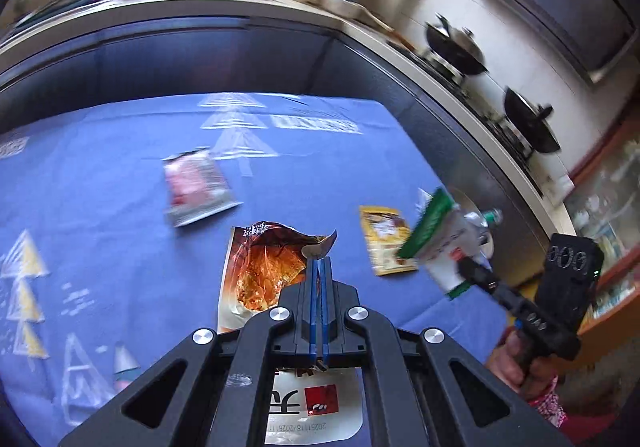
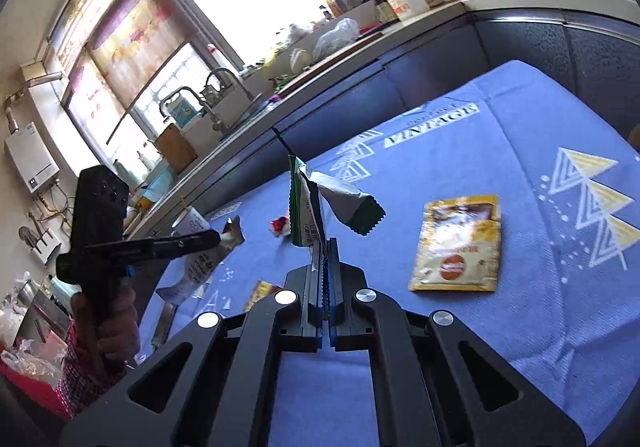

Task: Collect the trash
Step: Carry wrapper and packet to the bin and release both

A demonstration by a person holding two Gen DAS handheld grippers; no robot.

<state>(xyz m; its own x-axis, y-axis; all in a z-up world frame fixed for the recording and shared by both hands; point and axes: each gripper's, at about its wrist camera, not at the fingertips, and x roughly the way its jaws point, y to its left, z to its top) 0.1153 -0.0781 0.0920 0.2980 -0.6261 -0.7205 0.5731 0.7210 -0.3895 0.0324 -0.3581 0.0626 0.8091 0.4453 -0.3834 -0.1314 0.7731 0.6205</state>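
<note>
The left gripper (image 1: 319, 259) is closed on the torn top edge of an orange-brown wrapper (image 1: 260, 275), which hangs from the pads over the blue cloth (image 1: 120, 167); its lower part shows below the fingers, near the cloth's near edge. From the right wrist view the same wrapper appears as a crumpled piece pinched at the tip of the left tool, clear of the cloth.

The right gripper (image 2: 323, 247) is also closed, clamping a green-and-white packet (image 2: 308, 207) that stands up from the pads, with a grey-green flap flopping to the right. The left wrist view shows this packet held in the air over the cloth's right edge, in front of the yellow sachet.

Left on the cloth: a yellow sachet (image 2: 458, 245) lying flat toward the right side, a red-and-silver packet (image 1: 198, 187) nearer the far left, and a small red-and-white scrap (image 2: 280, 226) toward the far side. Something grey and cone-like at the near left edge may be more litter; I cannot tell.

No bin or bag for the trash shows in either view. My reading is that the task is mid-way: two pieces are in hand and not yet dropped anywhere, and at least three remain to be picked up.
</note>
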